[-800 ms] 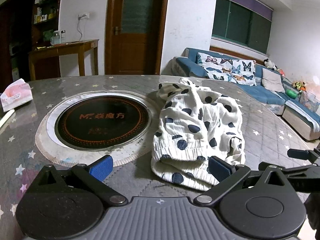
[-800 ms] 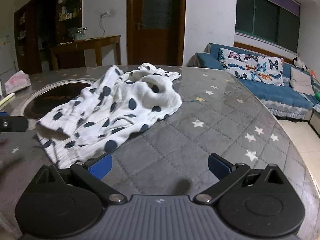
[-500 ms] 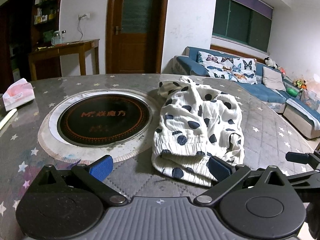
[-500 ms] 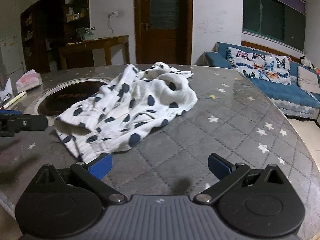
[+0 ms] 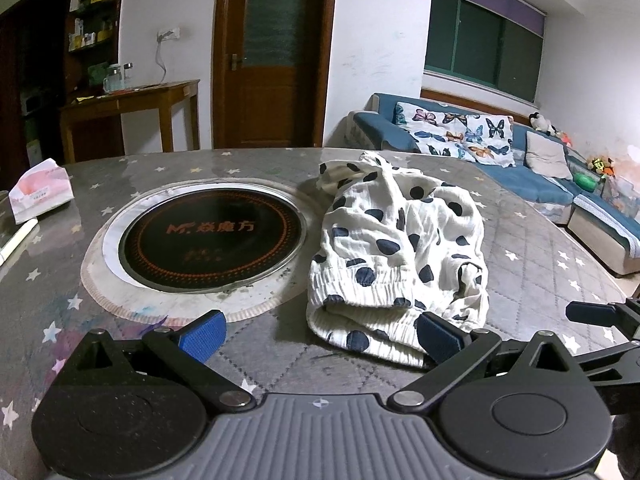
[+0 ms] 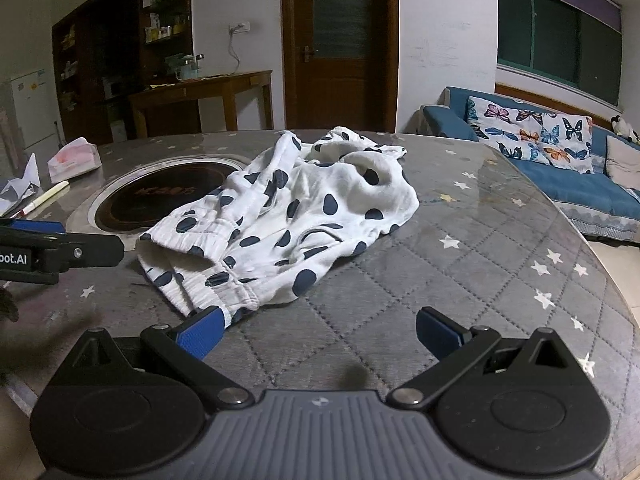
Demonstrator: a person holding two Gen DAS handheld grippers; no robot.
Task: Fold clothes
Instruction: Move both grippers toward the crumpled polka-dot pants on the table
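White spotted garment (image 5: pixel 396 256) lies near-to-far on the table (image 6: pixel 460 280), waistband nearest; both grippers' fingers (image 5: pixel 202 330) gape wide, empty.

Count on my bench (image 5: pixel 532 240)

One white, navy-dotted crumpled garment (image 5: pixel 400 248), one round black inset cooktop (image 5: pixel 212 236), one pink-and-white tissue pack (image 5: pixel 40 192), one white marker pen (image 6: pixel 44 196), and my two black, blue-padded grippers: left gripper (image 5: pixel 320 332), right gripper (image 6: pixel 320 330).

Looking at a home living room: blue sofa (image 5: pixel 520 168) at two o'clock, wooden door (image 5: pixel 272 52) at twelve.
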